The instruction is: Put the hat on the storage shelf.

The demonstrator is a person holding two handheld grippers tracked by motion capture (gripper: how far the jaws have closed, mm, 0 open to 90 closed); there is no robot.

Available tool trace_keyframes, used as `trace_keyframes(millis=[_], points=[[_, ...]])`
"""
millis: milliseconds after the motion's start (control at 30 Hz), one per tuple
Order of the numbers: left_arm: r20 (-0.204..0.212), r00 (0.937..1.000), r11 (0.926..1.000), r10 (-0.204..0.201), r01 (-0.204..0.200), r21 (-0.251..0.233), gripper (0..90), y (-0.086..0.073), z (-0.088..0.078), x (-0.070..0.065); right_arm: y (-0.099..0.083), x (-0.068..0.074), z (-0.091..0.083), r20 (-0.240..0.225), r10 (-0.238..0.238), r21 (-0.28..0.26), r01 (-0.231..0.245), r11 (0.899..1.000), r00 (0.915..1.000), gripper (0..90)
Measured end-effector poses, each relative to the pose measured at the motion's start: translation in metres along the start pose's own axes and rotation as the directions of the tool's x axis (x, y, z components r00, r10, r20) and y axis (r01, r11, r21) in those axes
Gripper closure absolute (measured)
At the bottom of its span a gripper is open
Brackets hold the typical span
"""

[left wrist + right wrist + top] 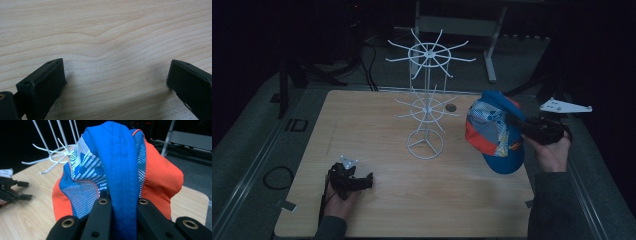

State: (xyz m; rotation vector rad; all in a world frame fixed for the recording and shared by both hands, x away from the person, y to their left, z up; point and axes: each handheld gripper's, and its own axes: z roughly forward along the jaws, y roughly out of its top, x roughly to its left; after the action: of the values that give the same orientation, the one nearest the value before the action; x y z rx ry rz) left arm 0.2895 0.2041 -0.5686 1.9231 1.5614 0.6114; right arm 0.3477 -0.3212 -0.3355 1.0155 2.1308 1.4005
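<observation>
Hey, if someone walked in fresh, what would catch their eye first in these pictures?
The bright blue and orange cap, pinched in the right gripper above the table's right side. Next, the white wire rack standing mid-table with spoked tiers. The left gripper rests open near the front left of the wooden table.

At the table's near left, the left gripper [362,181] rests low in the person's left hand [341,202], jaws spread wide and empty. To the right, the right hand [553,152] holds the right gripper [518,123] raised, jaws clamped tight on fabric.
</observation>
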Motion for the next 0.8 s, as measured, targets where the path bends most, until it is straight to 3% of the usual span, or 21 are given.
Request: trace_keyframes(millis=[300,800], points=[[0.002,1.0,1.0,0.002,-0.002,0.0,2.4,0.0,0.0,0.0,0.016,0.003,-0.004,-0.02,-0.014,-0.035,0.014,0.999,0.9997,88.6],[0.002,1.0,1.0,0.003,-0.003,0.0,2.4,0.0,0.0,-0.001,0.031,0.001,-0.007,-0.049,0.003,-0.093,-0.007,0.996,0.9988,88.6]])
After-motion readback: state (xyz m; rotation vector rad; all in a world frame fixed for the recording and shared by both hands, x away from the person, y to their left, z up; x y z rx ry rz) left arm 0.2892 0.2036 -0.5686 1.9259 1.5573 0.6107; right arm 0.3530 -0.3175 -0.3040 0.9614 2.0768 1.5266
